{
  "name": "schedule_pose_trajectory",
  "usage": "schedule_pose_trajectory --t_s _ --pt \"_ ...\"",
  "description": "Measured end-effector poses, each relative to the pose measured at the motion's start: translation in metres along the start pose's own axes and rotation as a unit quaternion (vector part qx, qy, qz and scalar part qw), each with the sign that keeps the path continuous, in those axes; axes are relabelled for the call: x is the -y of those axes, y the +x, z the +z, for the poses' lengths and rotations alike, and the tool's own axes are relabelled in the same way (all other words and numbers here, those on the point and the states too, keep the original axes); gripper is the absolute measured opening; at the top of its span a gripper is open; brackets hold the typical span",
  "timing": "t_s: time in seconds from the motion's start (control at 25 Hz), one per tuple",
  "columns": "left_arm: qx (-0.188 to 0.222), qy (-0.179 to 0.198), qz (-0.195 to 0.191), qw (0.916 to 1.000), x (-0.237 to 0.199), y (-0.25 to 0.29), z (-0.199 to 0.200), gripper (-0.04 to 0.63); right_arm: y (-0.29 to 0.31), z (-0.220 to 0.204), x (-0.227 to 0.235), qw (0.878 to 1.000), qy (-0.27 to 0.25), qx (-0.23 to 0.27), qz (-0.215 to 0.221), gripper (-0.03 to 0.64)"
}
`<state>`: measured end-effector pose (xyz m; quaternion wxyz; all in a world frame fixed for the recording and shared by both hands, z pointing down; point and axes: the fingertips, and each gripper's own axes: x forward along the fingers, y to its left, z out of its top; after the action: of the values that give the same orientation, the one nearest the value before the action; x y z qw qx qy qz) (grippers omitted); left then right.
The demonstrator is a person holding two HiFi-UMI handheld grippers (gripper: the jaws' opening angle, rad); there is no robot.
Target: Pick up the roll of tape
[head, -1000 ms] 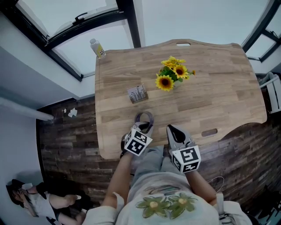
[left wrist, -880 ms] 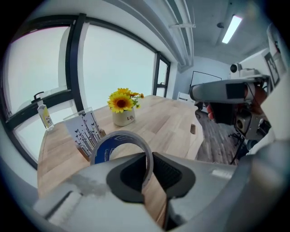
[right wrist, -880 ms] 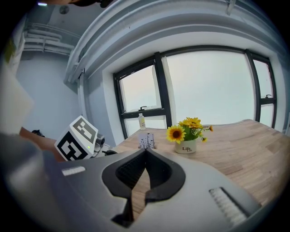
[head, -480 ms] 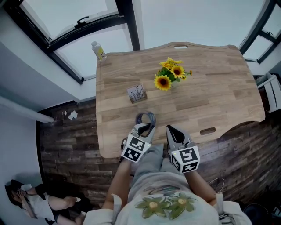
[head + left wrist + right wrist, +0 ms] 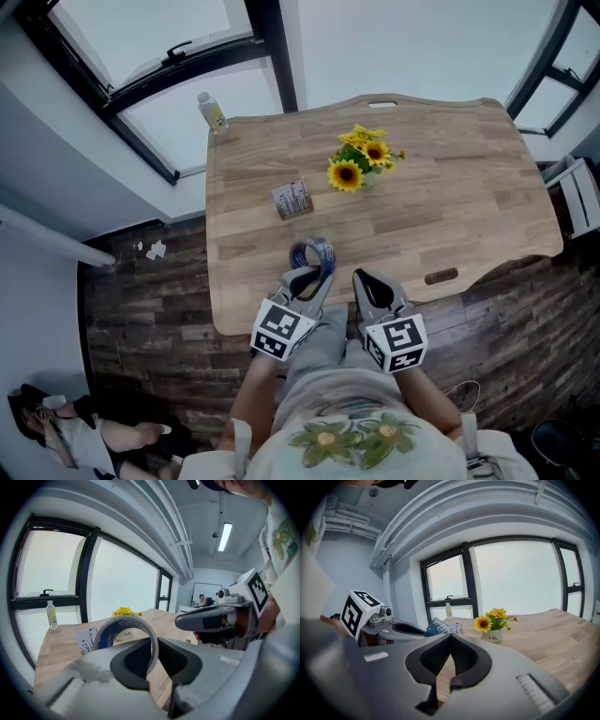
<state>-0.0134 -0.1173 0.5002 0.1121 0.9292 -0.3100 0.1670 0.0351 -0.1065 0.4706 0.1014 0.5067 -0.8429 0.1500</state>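
Note:
The roll of tape (image 5: 314, 253), a grey ring with a blue inner face, hangs above the near edge of the wooden table (image 5: 450, 206). My left gripper (image 5: 309, 275) is shut on the roll's near wall. In the left gripper view the tape (image 5: 123, 631) stands upright between the dark pads (image 5: 140, 660) and rises past them. My right gripper (image 5: 362, 279) hovers just to the right, shut with nothing in it. In its own view the right gripper (image 5: 449, 649) shows its jaws meeting at the tips, and the blue tape (image 5: 437, 626) peeks out at the left.
A small pot of sunflowers (image 5: 361, 159) stands mid-table, with a printed card (image 5: 292, 199) to its left. A small bottle (image 5: 212, 112) sits on the window sill past the far left corner. A person (image 5: 56, 427) sits on the dark plank floor at lower left.
My left gripper has risen with the tape roll and tipped up, lifting the roll off the table. The right gripper has shifted only slightly.

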Motion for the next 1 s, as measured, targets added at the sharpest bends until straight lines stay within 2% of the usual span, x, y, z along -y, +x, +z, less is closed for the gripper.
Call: schedule_pose_trajectory --t_s 0.32,0.52,1.0 --pt "0.053 0.002 -0.003 0.9986 0.02 -0.03 0.018 0.052 -0.016 0.006 -0.013 1.0 -0.011 0.013 0.007 0.0" --pt "0.078 -0.012 -0.005 0.9969 0.029 -0.045 0.025 0.052 -0.024 0.008 -0.025 0.999 -0.017 0.017 0.022 -0.002" --pt "0.09 -0.013 -0.004 0.9958 0.039 -0.055 0.028 0.052 -0.034 0.011 -0.043 0.998 -0.036 0.022 0.044 -0.002"
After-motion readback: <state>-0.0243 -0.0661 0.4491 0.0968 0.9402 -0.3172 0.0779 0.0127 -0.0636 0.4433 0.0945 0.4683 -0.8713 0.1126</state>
